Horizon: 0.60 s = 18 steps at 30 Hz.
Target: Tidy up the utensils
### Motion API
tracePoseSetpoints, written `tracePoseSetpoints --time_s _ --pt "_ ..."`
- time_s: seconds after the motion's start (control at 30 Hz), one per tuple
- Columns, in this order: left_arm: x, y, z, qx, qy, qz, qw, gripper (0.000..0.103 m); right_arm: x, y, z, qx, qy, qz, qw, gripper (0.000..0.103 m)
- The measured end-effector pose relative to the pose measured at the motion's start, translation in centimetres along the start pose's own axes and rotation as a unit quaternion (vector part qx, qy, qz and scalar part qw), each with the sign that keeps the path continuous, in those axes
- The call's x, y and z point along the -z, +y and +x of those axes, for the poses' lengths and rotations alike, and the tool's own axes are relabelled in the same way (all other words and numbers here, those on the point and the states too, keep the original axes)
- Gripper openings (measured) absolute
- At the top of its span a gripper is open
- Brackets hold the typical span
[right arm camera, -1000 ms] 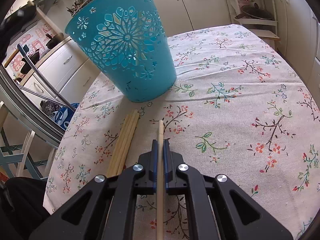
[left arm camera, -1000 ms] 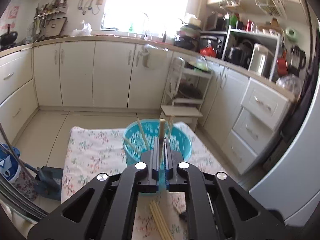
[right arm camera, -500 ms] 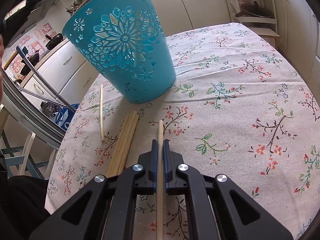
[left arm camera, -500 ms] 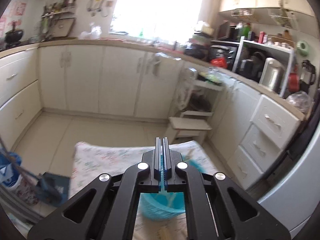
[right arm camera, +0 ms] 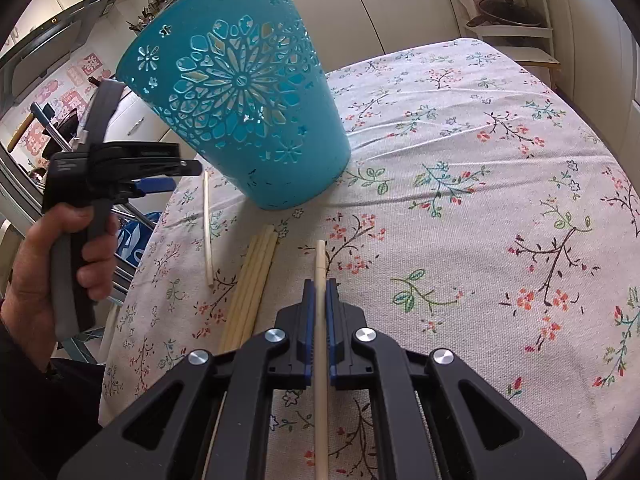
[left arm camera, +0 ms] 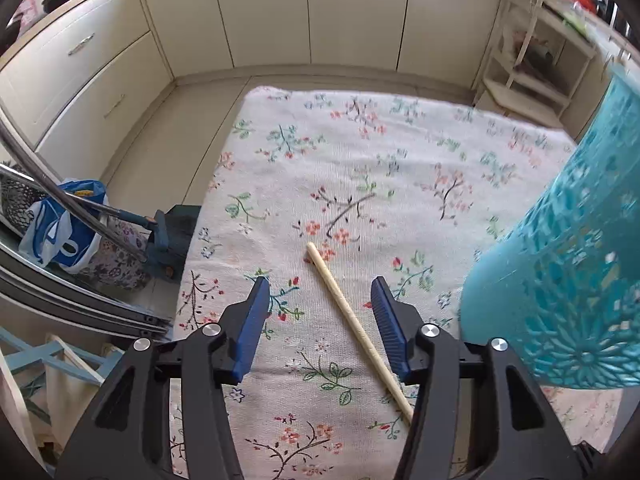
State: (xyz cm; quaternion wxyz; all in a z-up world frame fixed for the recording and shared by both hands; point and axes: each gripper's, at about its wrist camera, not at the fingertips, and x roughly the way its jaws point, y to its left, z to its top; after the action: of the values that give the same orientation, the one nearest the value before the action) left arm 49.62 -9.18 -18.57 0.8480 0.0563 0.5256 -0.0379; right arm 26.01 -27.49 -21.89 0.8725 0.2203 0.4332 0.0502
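Note:
A teal cut-out basket [right arm camera: 240, 96] stands on the floral tablecloth [right arm camera: 460, 160]; it also shows at the right of the left wrist view [left arm camera: 568, 280]. My left gripper [left arm camera: 318, 300] is open and empty, just above a single loose chopstick [left arm camera: 352, 320] that lies between its fingers. That chopstick [right arm camera: 207, 224] lies left of the basket in the right wrist view. My right gripper [right arm camera: 320, 286] is shut on a chopstick [right arm camera: 320, 264], low over the cloth. A bundle of several chopsticks [right arm camera: 252, 280] lies just left of it.
The left gripper in a hand [right arm camera: 92, 168] is seen from the side at the table's left edge. Beyond that edge are a metal rail [left arm camera: 68, 200], a blue bag [left arm camera: 64, 220] and a dustpan [left arm camera: 172, 236]. Cabinets [left arm camera: 260, 8] stand behind.
My left gripper was shut on a chopstick over the basket; it has swung down left of the basket and opened. A chopstick now lies on the cloth beside the basket. The right gripper has barely moved.

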Motion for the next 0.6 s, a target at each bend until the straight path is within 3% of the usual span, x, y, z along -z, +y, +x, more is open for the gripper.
tracePoseSetpoints --time_s 0.1,0.17,0.2,0.23,0.4,0.6 --pt "0.5 -0.4 1.2 -0.034 0.004 0.017 0.9993 0.046 0.0 0.0 0.0 0.0 0.0 0.0 1.0 0.006" --pt "0.5 -0.1 1.3 -0.027 -0.005 0.016 0.9995 0.025 0.0 -0.1 -0.1 -0.001 0.001 0.002 1.0 0.006" --pt "0.5 -0.2 1.3 -0.024 -0.004 0.023 0.9994 0.009 0.0 -0.1 -0.1 -0.001 0.0 0.001 1.0 0.006" --pt "0.6 -0.5 1.2 -0.022 -0.005 0.034 0.9992 0.005 0.0 -0.1 -0.1 -0.001 0.0 0.001 1.0 0.005" --pt "1.2 0.4 0.1 0.034 -0.004 0.018 0.9993 0.004 0.1 -0.1 -0.2 0.0 -0.002 -0.001 1.0 0.006" --pt "1.9 3.1 -5.4 0.096 -0.047 -0.017 0.9942 0.004 0.1 0.0 -0.1 0.001 -0.003 -0.004 1.0 0.006"
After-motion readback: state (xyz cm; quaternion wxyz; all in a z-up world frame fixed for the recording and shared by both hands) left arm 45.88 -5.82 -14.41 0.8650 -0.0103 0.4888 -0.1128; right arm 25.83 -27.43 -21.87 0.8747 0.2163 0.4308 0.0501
